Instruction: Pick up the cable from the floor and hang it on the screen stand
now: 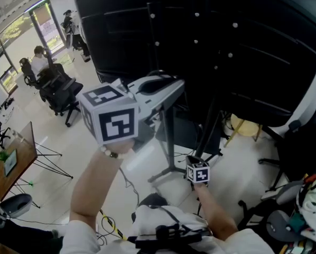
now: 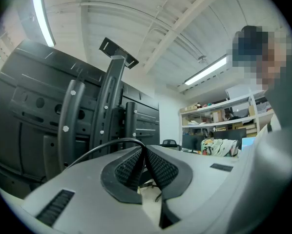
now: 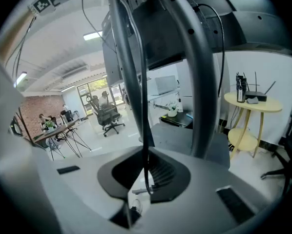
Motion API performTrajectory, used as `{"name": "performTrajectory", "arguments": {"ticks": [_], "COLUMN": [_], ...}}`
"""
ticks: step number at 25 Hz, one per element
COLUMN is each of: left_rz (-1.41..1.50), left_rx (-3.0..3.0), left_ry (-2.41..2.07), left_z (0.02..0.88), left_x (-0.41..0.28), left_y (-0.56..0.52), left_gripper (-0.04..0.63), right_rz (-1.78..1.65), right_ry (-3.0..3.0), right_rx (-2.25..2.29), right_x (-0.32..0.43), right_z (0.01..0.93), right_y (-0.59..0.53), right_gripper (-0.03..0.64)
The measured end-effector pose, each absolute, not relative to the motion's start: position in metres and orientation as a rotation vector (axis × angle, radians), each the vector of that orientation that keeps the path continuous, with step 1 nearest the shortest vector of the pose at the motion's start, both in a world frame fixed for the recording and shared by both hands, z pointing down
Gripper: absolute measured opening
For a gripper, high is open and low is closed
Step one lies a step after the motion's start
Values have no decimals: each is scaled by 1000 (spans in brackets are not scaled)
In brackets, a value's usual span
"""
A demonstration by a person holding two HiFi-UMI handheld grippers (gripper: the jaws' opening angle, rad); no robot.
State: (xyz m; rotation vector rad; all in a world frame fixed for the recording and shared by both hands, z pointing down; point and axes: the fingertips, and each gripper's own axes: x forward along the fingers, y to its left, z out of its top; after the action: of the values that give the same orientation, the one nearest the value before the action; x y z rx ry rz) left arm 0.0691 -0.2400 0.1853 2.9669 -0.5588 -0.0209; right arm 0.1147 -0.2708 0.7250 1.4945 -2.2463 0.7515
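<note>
My left gripper (image 2: 143, 155) is raised high beside the screen stand (image 2: 109, 106), shut on a thin black cable (image 2: 102, 147) that arcs out to the left of its jaws. In the head view that gripper (image 1: 166, 83) sits just in front of the big black screen (image 1: 216, 36), above the stand's post (image 1: 169, 136). The right gripper (image 3: 145, 167) is lower, under the screen. The cable (image 3: 142, 82) runs straight up from between its jaws along the stand's curved tube (image 3: 192, 72), and the jaws are shut on it.
Black office chairs (image 1: 60, 91) and a seated person (image 1: 39, 60) are at the far left, with a wooden desk (image 1: 18, 157) nearer. A round yellow side table (image 3: 251, 106) with a router stands right of the stand. Another chair (image 1: 300, 147) is at the right.
</note>
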Motion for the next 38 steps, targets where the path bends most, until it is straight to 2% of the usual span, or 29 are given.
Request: {"name": "performTrajectory", "arguments": {"ticks": [6, 17, 25, 38], "left_rz": [13, -144, -172, -39], "left_rx": [2887, 2700, 2703, 2856], "left_ry": [-766, -790, -771, -697], "left_z": [224, 268, 269, 257], "left_x": [30, -10, -15, -1], "left_y": [-277, -245, -231, -252], "left_gripper": [15, 15, 15, 15], "right_rz": [697, -39, -465, -726], "right_ry": [-2305, -2429, -2454, -2345], "right_rx": [1549, 1779, 1786, 1912], "right_x": [141, 219, 223, 209], "right_z": [672, 442, 292, 135], "right_y": [-251, -235, -235, -275], "right_gripper": [31, 31, 31, 31]}}
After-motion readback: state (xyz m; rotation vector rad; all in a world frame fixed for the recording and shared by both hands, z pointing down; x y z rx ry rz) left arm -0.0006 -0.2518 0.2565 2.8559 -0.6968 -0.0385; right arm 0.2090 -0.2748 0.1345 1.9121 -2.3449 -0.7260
